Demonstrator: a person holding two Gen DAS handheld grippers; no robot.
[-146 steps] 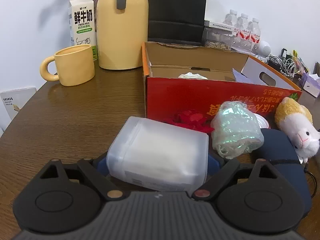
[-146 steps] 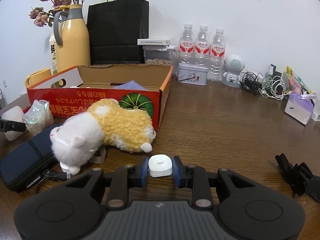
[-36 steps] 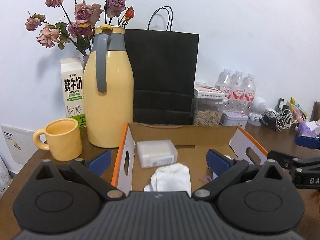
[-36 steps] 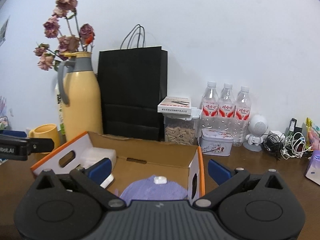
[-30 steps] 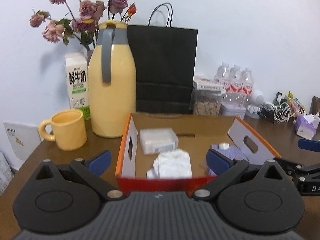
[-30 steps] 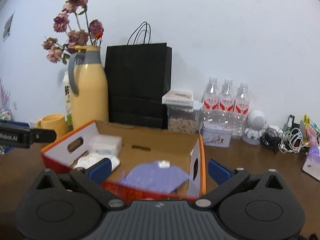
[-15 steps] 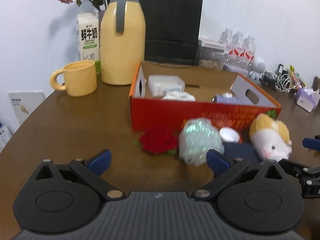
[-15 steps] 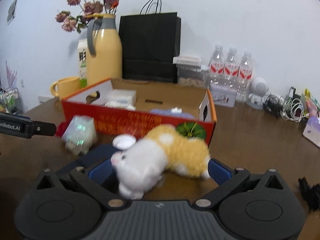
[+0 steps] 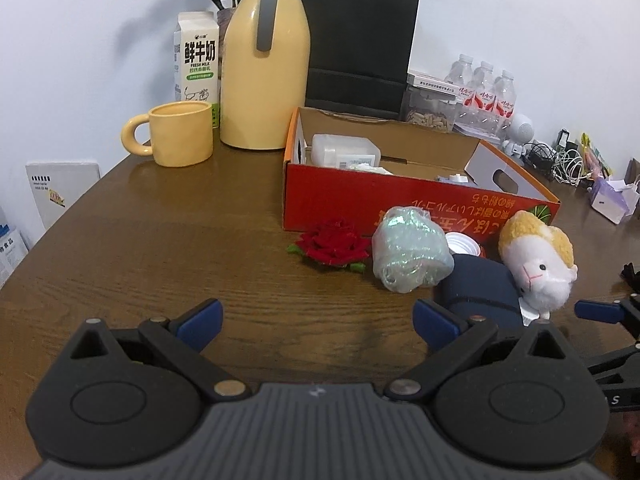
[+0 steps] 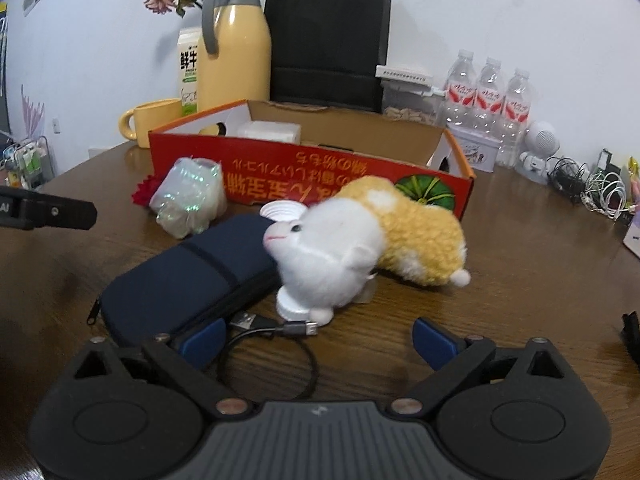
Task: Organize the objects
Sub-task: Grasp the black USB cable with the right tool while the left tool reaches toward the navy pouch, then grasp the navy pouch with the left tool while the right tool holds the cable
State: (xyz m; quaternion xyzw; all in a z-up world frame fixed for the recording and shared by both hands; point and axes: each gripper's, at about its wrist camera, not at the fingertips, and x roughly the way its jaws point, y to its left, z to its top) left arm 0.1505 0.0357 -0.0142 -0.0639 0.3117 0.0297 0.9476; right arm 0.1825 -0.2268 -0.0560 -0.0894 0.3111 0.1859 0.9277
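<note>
The red cardboard box holds a white plastic container and other small items. In front of it lie a red rose, an iridescent wrapped bundle, a white cap, a dark blue pouch and a yellow-and-white plush toy. My left gripper stands open over bare table, short of the rose. My right gripper is wide, its jaws closing, just short of the plush. A black cable lies between its fingers, untouched by the pads.
Behind the box stand a yellow jug, a yellow mug, a milk carton, a black paper bag and water bottles. Tangled cables lie at the far right. The table's rounded edge runs along the left.
Both grippers have drawn back from over the box and sunk low over the table. The loose items in front of the box have come into view. The right jaws have narrowed slightly.
</note>
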